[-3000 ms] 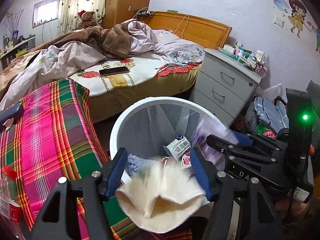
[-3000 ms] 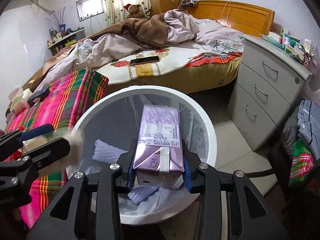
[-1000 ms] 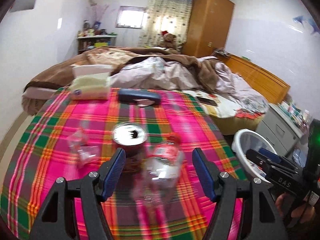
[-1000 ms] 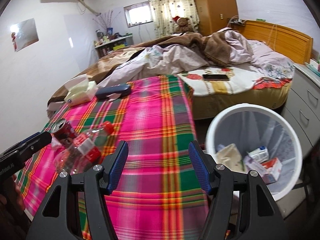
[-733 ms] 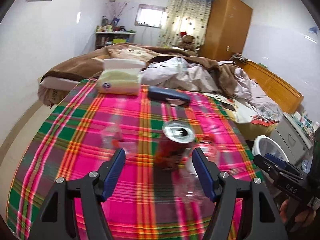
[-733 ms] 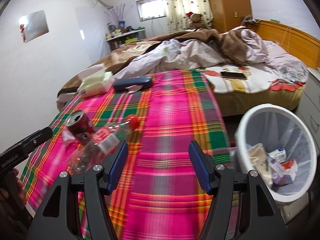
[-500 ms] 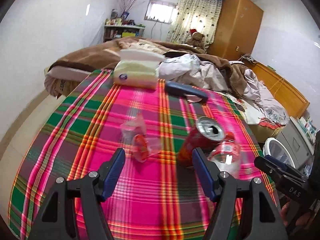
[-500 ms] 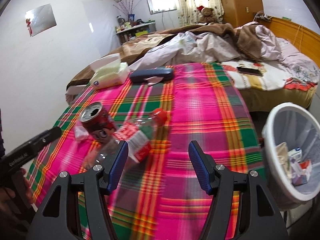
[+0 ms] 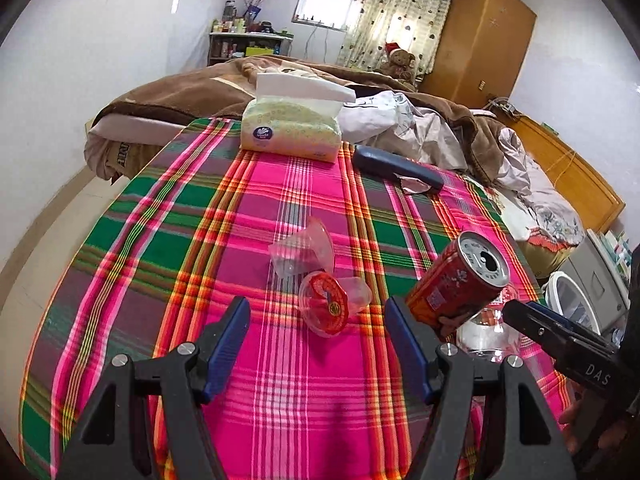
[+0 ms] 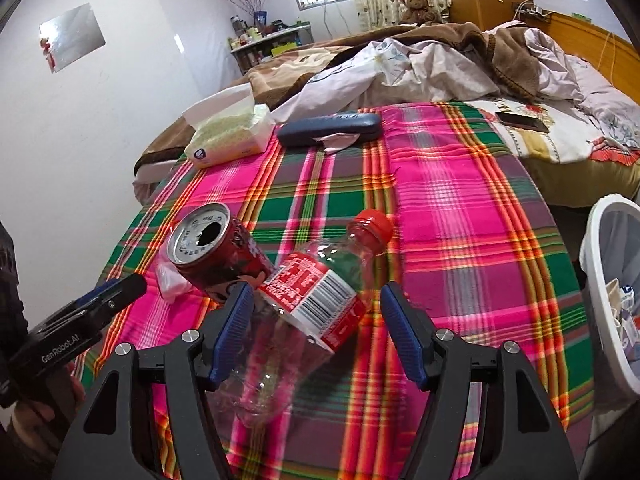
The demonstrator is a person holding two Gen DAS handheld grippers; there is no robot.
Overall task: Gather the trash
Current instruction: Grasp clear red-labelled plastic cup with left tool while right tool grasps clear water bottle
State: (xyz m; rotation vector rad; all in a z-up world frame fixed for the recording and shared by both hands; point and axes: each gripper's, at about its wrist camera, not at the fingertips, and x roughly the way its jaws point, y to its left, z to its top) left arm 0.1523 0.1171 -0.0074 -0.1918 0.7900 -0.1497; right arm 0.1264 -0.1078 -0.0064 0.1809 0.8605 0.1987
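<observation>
On the plaid cloth lie two small clear plastic cups (image 9: 334, 308), one with a red lid facing me. My left gripper (image 9: 318, 340) hangs open just short of them, nothing between its fingers. A red soda can (image 9: 460, 280) leans to the right of that gripper. In the right wrist view the can (image 10: 218, 258) sits left of a clear bottle (image 10: 316, 292) with a red cap and label. My right gripper (image 10: 316, 332) straddles the lying bottle, its jaws opening and the pads not pressing on it. The white trash bin (image 10: 600, 304) stands at the right.
A tissue pack (image 9: 292, 128) and a dark blue case (image 9: 396, 166) lie at the cloth's far side, with rumpled bedding behind. A phone (image 10: 522, 121) rests on the bed. The cloth's left edge drops to the floor.
Both grippers have swung left from the bin to the plaid cloth. The cups now lie before the left gripper and the bottle lies between the right gripper's fingers.
</observation>
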